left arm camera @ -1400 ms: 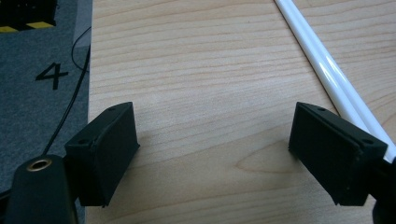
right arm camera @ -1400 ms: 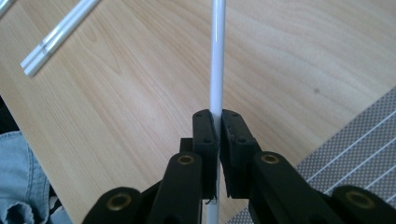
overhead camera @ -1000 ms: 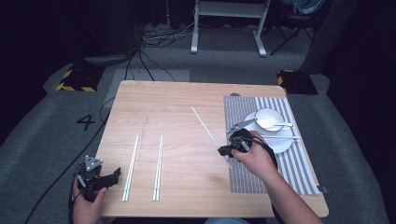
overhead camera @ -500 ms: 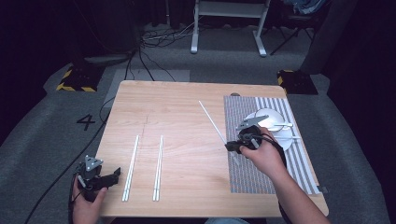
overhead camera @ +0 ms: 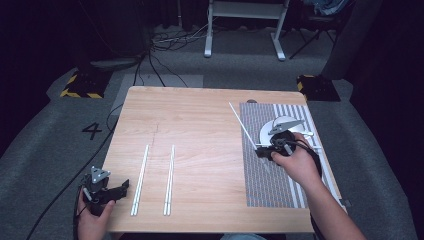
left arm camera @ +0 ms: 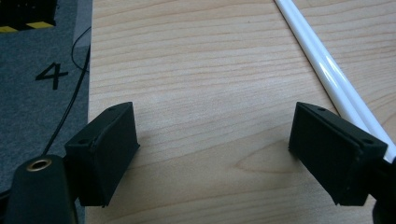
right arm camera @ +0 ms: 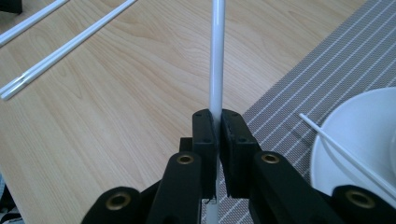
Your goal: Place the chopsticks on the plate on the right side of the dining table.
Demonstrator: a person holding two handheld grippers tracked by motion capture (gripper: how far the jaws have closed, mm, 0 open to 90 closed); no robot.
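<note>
Over the striped placemat in the high view, the right gripper is carrying a white chopstick that's now further right and nearer the white plate than a second ago, so it's probably getting set down there. Two chopstick pairs are lying near the left gripper.

Left gripper view: jaws spread wide, nothing between them.

Right gripper view: jaws pinching the chopstick, pointing away.

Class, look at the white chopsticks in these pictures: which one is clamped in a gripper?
The chopstick slanting over the striped mat's edge, clamped in the right gripper. The two pairs lie flat on the wood at left.
</note>
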